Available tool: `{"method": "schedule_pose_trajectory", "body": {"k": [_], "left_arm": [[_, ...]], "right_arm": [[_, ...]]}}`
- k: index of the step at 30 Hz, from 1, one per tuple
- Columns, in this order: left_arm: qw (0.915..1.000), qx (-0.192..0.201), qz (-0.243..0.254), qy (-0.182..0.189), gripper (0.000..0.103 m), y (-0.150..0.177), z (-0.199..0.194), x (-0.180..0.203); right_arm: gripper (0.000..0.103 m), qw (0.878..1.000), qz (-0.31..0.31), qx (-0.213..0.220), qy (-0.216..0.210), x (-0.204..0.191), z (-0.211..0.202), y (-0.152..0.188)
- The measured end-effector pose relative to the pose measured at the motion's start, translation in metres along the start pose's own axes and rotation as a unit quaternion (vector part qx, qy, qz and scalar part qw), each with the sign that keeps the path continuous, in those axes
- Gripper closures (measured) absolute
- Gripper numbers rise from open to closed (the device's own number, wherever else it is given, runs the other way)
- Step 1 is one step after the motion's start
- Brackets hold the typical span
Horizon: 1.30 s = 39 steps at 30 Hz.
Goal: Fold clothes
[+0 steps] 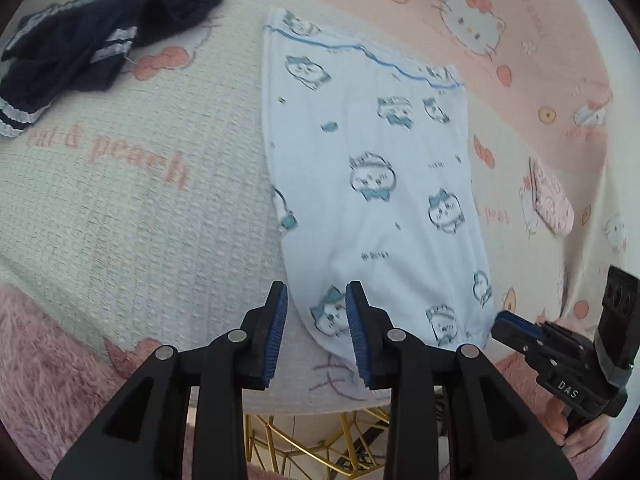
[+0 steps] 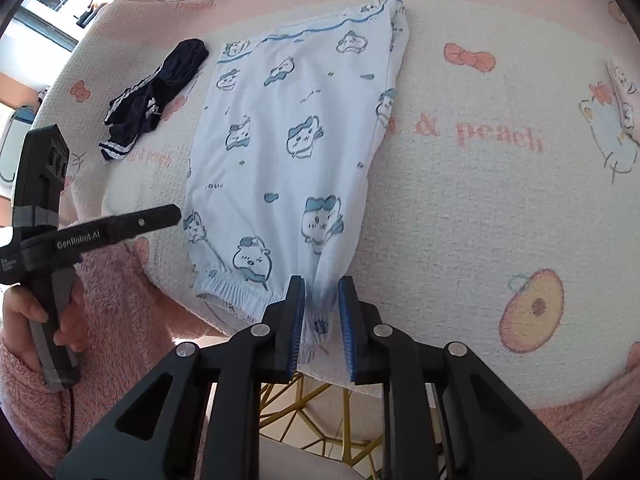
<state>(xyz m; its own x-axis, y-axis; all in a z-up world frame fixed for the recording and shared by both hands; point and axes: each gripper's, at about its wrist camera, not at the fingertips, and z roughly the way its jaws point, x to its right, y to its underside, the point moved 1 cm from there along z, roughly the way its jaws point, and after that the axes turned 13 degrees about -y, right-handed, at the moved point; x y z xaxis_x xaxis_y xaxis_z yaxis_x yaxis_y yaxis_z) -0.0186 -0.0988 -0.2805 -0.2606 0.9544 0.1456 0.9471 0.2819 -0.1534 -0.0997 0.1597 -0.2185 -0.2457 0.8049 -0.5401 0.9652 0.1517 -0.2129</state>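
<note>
At the counter's near edge the blue pants stretch straight away — right claw half-open around the cuff, not pinching; left claw open, empty.

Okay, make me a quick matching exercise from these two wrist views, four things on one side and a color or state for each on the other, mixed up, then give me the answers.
Things:
1. pajama pants
2. dark garment
3. left tool
4. blanket

States:
A. crumpled in a heap, navy with white stripes
B. open, nothing between its pads
C. light blue with a cartoon print, laid flat
D. pink and cream, spread under the clothes

Pairs: 1-C, 2-A, 3-B, 4-D
</note>
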Motion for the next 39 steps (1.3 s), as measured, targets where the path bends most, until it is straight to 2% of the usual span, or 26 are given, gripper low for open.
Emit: {"method": "schedule_pose_trajectory", "body": {"k": [2, 5, 7, 8, 10, 12, 13, 17, 19, 22, 24, 27, 29, 30, 31, 34, 37, 39], "left_arm": [[1.0, 0.001, -0.005, -0.007, 0.071, -0.027, 0.003, -0.025], [0.9998, 0.014, 0.008, 0.011, 0.071, -0.045, 0.006, -0.03], [0.9988, 0.028, 0.025, 0.032, 0.071, -0.059, 0.009, -0.022], [0.9984, 0.031, 0.031, 0.035, 0.071, -0.075, 0.019, -0.002], [0.9993, 0.023, 0.028, 0.01, 0.071, -0.094, 0.034, 0.008], [0.9993, 0.034, 0.011, -0.007, 0.071, -0.107, 0.035, -0.001], [0.9991, 0.043, 0.002, 0.003, 0.071, -0.113, 0.032, -0.008], [0.998, 0.063, -0.007, -0.006, 0.071, -0.148, 0.03, -0.025], [0.9978, 0.066, -0.005, -0.008, 0.071, -0.17, 0.037, -0.029], [0.9972, 0.073, -0.013, -0.005, 0.071, -0.2, 0.051, -0.033], [0.9967, 0.08, -0.014, -0.004, 0.071, -0.215, 0.058, -0.03], [0.9964, 0.083, -0.008, -0.015, 0.071, -0.228, 0.071, -0.023], [0.9956, 0.093, 0.003, -0.016, 0.072, -0.234, 0.074, -0.016], [0.9952, 0.096, 0.015, -0.014, 0.088, -0.235, 0.074, -0.013], [0.9947, 0.099, 0.027, -0.012, 0.098, -0.237, 0.073, -0.009], [0.9925, 0.108, 0.053, -0.016, 0.097, -0.243, 0.067, -0.008], [0.9945, 0.099, 0.034, -0.004, 0.097, -0.25, 0.074, -0.018], [0.9948, 0.096, 0.032, -0.007, 0.093, -0.25, 0.078, -0.017]], "right_arm": [[0.079, 1.0, 0.0, 0.006, 0.002, 0.004, -0.01, -0.007], [0.079, 0.999, -0.03, 0.015, 0.015, 0.002, -0.009, -0.026], [0.079, 0.998, -0.057, 0.016, 0.03, 0.0, 0.001, -0.043], [0.079, 0.997, -0.065, 0.017, 0.037, 0.0, 0.009, -0.053], [0.079, 0.996, -0.071, 0.017, 0.054, 0.006, 0.025, -0.073], [0.079, 0.995, -0.062, 0.015, 0.073, 0.015, 0.036, -0.09], [0.079, 0.996, -0.054, 0.016, 0.075, 0.02, 0.039, -0.096], [0.079, 0.997, -0.03, 0.055, 0.054, 0.04, 0.026, -0.124], [0.071, 0.996, -0.007, 0.073, 0.059, 0.055, 0.019, -0.142], [0.066, 0.994, 0.025, 0.092, 0.054, 0.074, 0.014, -0.169], [0.06, 0.995, 0.025, 0.09, 0.046, 0.078, 0.019, -0.186], [0.059, 0.995, 0.003, 0.084, 0.062, 0.082, 0.034, -0.208], [0.067, 0.994, 0.0, 0.083, 0.07, 0.09, 0.044, -0.217], [0.083, 0.995, 0.003, 0.076, 0.059, 0.094, 0.05, -0.22], [0.095, 0.996, 0.006, 0.073, 0.048, 0.096, 0.051, -0.222], [0.096, 0.996, -0.003, 0.081, 0.041, 0.097, 0.045, -0.226], [0.095, 0.995, 0.001, 0.086, 0.044, 0.105, 0.041, -0.231], [0.088, 0.996, 0.028, 0.083, 0.026, 0.117, 0.04, -0.232]]}}
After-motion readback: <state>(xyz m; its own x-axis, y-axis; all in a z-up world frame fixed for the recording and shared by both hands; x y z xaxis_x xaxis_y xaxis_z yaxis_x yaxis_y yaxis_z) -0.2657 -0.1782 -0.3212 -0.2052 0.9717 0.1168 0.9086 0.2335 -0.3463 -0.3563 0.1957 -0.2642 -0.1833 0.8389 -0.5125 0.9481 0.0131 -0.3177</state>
